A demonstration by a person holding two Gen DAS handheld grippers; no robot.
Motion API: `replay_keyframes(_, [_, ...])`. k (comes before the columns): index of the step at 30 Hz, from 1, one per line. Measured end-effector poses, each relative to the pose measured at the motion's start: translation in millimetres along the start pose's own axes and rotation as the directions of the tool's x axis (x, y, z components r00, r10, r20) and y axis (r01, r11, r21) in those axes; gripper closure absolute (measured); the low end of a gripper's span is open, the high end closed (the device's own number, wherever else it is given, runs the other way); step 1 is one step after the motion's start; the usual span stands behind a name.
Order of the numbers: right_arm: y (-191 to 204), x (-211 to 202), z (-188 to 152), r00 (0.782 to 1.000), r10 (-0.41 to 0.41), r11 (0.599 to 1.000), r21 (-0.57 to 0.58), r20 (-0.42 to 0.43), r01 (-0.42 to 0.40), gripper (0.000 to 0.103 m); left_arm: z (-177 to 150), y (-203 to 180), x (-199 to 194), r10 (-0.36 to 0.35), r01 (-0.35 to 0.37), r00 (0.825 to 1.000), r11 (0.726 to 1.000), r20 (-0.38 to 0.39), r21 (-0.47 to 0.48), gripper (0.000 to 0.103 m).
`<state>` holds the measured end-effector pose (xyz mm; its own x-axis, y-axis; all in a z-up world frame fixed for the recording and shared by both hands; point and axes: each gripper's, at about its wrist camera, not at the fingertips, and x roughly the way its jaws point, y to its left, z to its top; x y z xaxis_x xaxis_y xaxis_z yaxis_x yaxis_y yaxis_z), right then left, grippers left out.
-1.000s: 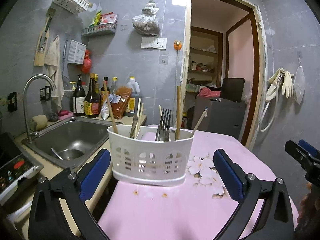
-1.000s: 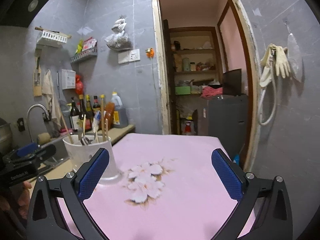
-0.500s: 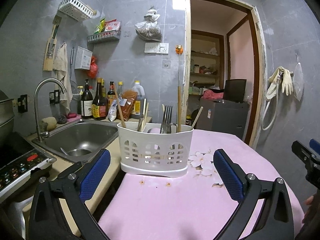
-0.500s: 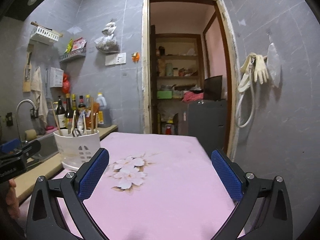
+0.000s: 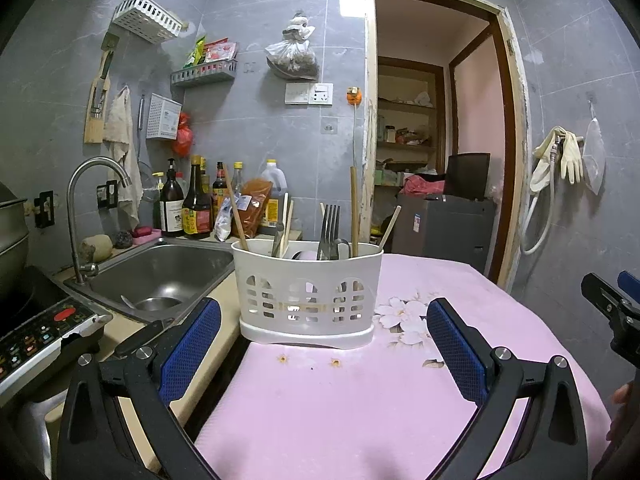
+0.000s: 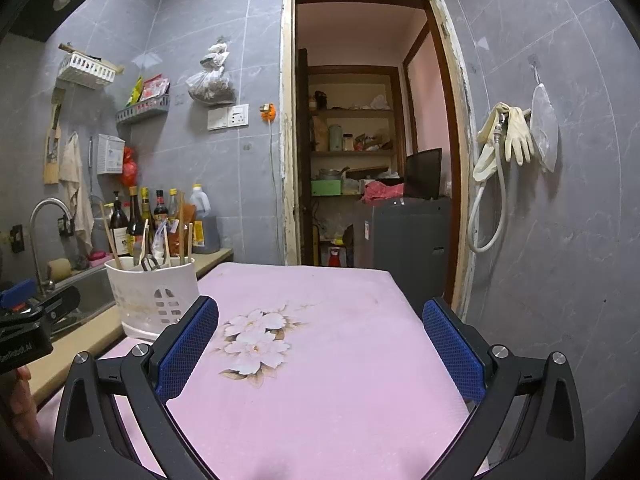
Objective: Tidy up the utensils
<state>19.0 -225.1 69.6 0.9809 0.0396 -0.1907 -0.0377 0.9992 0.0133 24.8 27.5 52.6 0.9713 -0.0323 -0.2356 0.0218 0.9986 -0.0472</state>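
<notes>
A pink flowered table (image 5: 360,400) abuts the counter with its steel sink (image 5: 160,276); at the table's left edge stands the white slotted utensil caddy (image 5: 306,294), upright, holding a fork (image 5: 329,226), wooden chopsticks (image 5: 354,210) and other utensils too crowded to identify. The left gripper (image 5: 320,344) faces the caddy from just in front, its blue-padded fingers spread wide and gripping nothing. The right gripper (image 6: 320,344) is likewise spread and empty above bare tabletop, with the caddy off to its left.

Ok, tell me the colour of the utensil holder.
White utensil holder, clearest in the left wrist view.
</notes>
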Motion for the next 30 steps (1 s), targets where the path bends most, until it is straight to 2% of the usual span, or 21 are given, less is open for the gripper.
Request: replay_keyframes(30, [2.1,-0.9,-3.2,1.0,-0.001,1.0,-0.01,-0.005,0.001,0.0,0.5,1.0,-0.1,0.003,-0.003,1.0,1.0,0.0,0.009,0.002])
